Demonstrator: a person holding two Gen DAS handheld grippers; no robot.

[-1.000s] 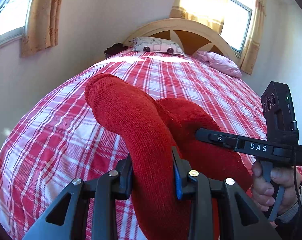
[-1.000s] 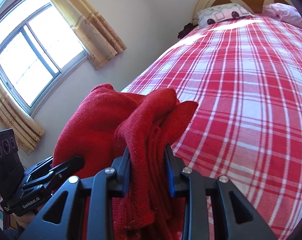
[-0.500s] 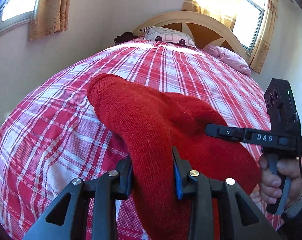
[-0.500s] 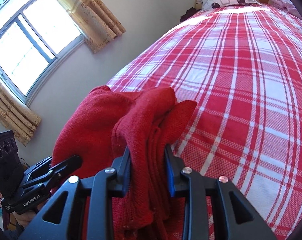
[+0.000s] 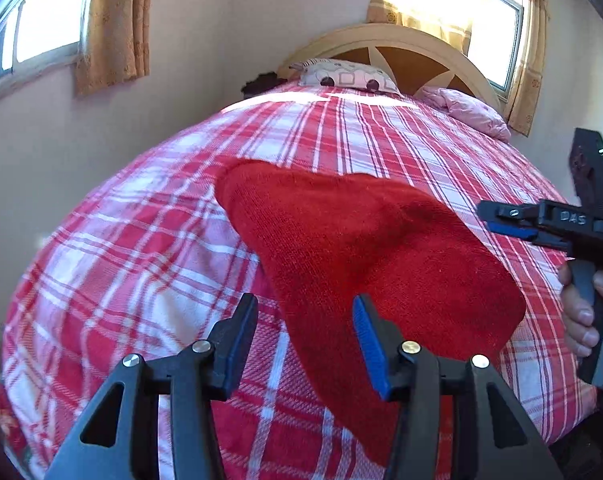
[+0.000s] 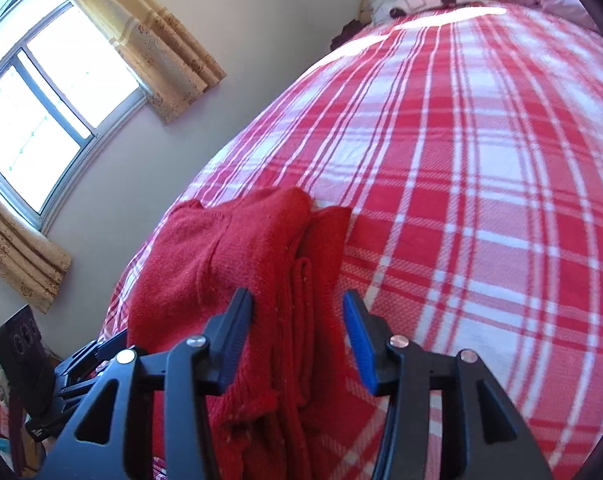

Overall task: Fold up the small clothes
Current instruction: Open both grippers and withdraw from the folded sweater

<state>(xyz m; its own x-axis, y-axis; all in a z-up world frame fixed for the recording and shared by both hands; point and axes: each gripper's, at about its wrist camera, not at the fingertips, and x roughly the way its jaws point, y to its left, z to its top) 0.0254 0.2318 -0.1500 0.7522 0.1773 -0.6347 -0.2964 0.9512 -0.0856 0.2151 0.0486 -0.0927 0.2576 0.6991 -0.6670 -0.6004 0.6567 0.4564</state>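
I see the folded red knit garment [image 5: 373, 248] lying on the plaid bed [image 5: 141, 264]; my left gripper [image 5: 305, 332] and right gripper [image 6: 297, 328] both gape wide, gripping nothing.

Black fingers [image 5: 237, 332] with blue pads [image 5: 367, 340], silver screws, bare-skinned hand [image 5: 581, 320].

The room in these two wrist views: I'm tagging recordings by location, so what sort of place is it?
A home bedroom, most likely. A bed with a red plaid bedspread fills both views, an arched headboard and patterned pillow sit at its far end, and curtained windows flank it. A red knit garment lies on the bed.
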